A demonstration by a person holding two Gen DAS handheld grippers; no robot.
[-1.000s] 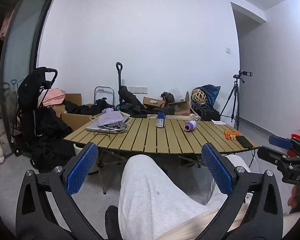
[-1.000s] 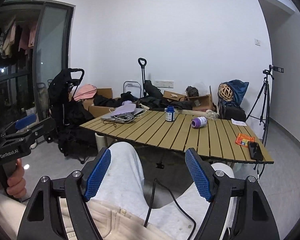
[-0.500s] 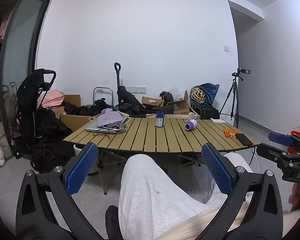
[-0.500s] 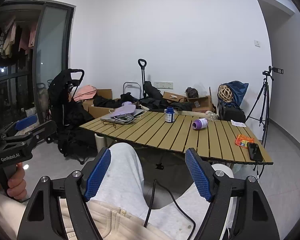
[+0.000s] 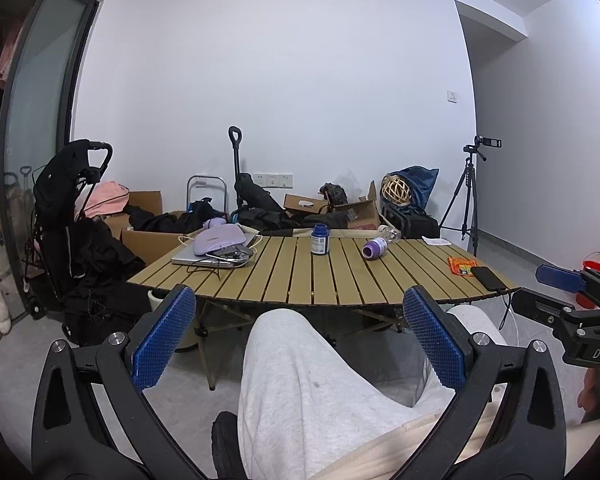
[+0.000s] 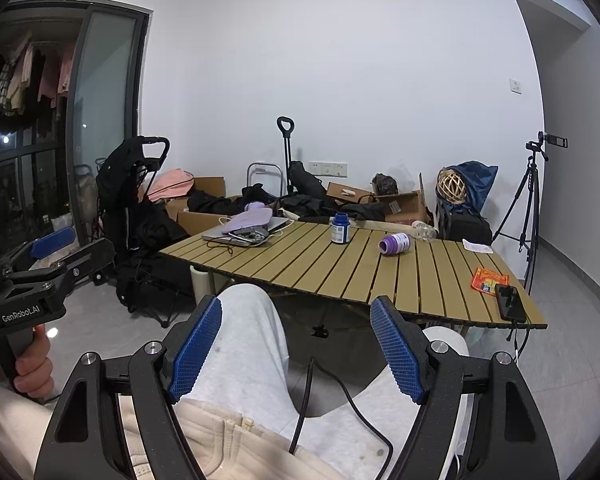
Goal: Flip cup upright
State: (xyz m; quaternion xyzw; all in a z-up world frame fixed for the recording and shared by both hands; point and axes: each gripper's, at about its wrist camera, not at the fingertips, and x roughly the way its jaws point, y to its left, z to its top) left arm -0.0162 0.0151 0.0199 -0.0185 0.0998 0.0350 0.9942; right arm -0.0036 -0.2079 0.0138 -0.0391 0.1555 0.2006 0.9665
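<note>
A purple cup point(image 5: 374, 247) lies on its side on the far part of the slatted wooden table point(image 5: 340, 280); it also shows in the right wrist view point(image 6: 395, 243). My left gripper point(image 5: 300, 320) is open and empty, held low over the person's lap, well short of the table. My right gripper point(image 6: 298, 332) is open and empty too, also over the lap. Each gripper shows at the edge of the other's view.
On the table point(image 6: 380, 276) stand a blue-capped bottle point(image 5: 319, 234), a laptop with a purple pouch point(image 5: 219, 240), an orange packet point(image 5: 462, 265) and a black phone point(image 5: 488, 278). Boxes, bags, a stroller point(image 5: 66, 208) and a tripod point(image 5: 466, 196) surround it.
Both views have shifted only slightly; the table and cup look a touch nearer. Both grippers stay open and empty.
</note>
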